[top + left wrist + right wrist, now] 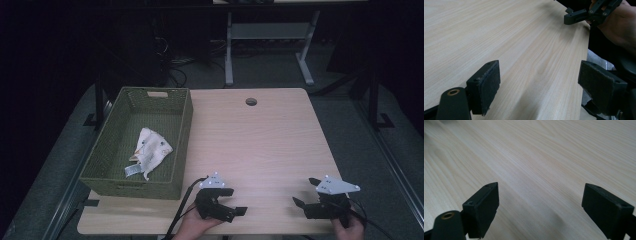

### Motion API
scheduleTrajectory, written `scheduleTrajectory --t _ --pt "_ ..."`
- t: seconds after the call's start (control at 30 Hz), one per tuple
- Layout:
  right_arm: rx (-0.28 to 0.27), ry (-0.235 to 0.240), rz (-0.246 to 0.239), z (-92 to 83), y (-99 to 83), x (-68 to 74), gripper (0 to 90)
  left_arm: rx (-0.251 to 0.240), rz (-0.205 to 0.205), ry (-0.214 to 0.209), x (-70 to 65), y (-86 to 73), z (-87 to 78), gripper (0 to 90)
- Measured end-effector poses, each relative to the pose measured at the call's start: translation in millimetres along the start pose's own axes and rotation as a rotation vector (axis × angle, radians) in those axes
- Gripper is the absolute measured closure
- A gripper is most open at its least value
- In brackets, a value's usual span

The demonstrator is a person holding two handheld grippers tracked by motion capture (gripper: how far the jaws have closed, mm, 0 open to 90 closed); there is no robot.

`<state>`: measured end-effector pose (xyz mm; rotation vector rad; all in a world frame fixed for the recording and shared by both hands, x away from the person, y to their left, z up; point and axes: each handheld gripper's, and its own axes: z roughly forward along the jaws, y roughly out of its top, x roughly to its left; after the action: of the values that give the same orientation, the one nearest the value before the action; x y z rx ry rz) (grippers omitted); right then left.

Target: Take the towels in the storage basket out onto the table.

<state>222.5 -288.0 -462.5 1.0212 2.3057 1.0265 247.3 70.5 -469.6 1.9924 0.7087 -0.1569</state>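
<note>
Both your grippers sit at the near edge of the table (260, 145), jaws spread and holding nothing: the left gripper (231, 202) near the middle of that edge, the right gripper (306, 194) well to its right. The cloth (150, 150) lies crumpled on the floor of the green basket (185, 125) at the left side of the table, apart from the basket walls and well away from both grippers. By the look of it, you are at a resting point with the cloth binned, or else just about to fetch it; either way no grasp is in hand. If you go for the cloth, your left gripper is the closer one: you would need to lift it over the basket's right wall, come down from above, and pinch a raised fold, since the cloth lies flat and thin against the weave. Mind that wall on the way in and out; it stands high enough to catch a jaw or the trailing cable. The middle and far right of the table are bare wood, so you have free room there for any swing or set-down. A small round hole (251, 101) sits near the far edge. Your right gripper hangs close to the near right corner, so keep it inboard.
</note>
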Motion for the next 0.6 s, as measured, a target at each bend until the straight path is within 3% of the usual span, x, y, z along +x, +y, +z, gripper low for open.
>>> scheduleTrajectory --t 0.17,0.23,0.37,0.53,0.6 --pt "0.0 0.003 -0.002 1.1 0.6 0.7 14.0 -0.005 -0.001 -0.001 2.0 2.5 -1.3 18.1" --pt "0.0 0.001 -0.002 1.1 0.5 0.8 14.0 -0.025 -0.025 -0.005 4.1 6.4 -3.1 18.1" --pt "-0.002 -0.002 0.011 0.2 0.0 -0.2 14.0 -0.04 -0.013 0.001 5.1 12.3 -5.8 18.1" --pt "-0.006 -0.008 0.013 0.1 -0.4 0.3 14.0 -0.049 -0.02 0.0 5.0 29.0 -10.7 18.0" --pt "-0.001 -0.005 0.015 1.7 -0.1 1.2 14.0 -0.036 -0.002 0.011 3.3 38.5 -12.9 18.0"
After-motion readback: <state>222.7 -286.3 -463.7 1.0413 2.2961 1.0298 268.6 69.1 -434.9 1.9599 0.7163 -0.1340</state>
